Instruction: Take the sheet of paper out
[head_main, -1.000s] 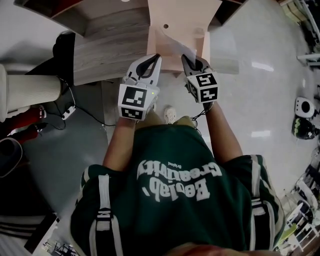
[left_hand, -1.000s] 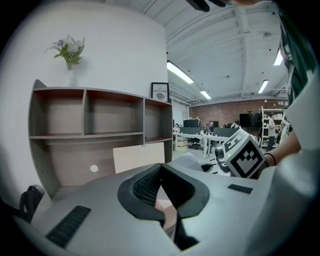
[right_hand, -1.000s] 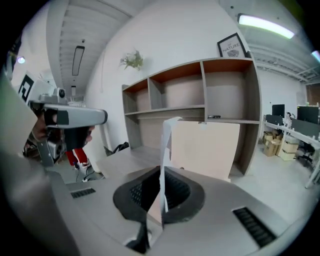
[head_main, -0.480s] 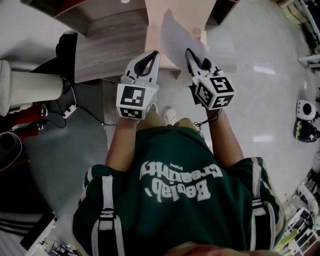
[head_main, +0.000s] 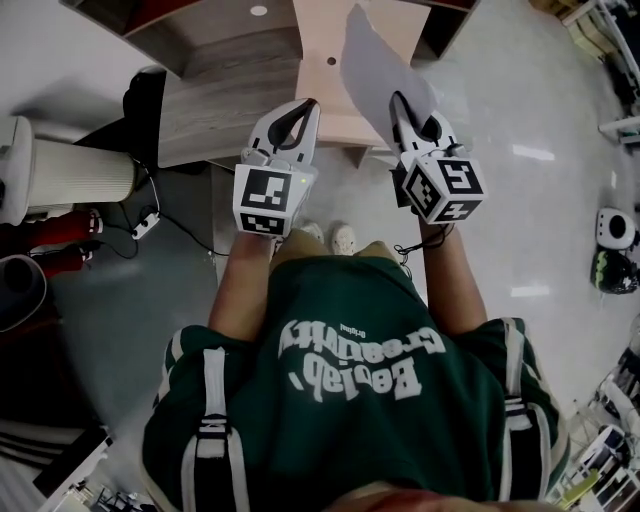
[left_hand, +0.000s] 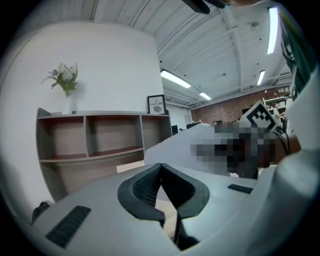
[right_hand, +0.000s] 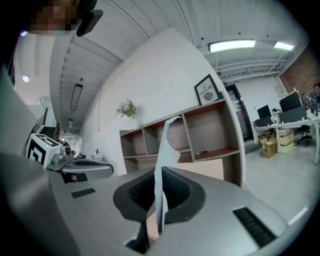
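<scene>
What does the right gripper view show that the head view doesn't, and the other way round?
Only the right gripper view: the right hand-held gripper seen close up, its jaws shut on the sheet of paper, which stands edge-on; also a framed picture and a plant. Only the head view: the person's green shirt, shoes and the pale floor. Both: that gripper holding the sheet.

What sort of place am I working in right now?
Probably an open-plan office or studio. A cubby shelf unit stands against the wall with a framed print on top, desks with monitors stand at the far right, and strip lights hang under an exposed ceiling.
</scene>
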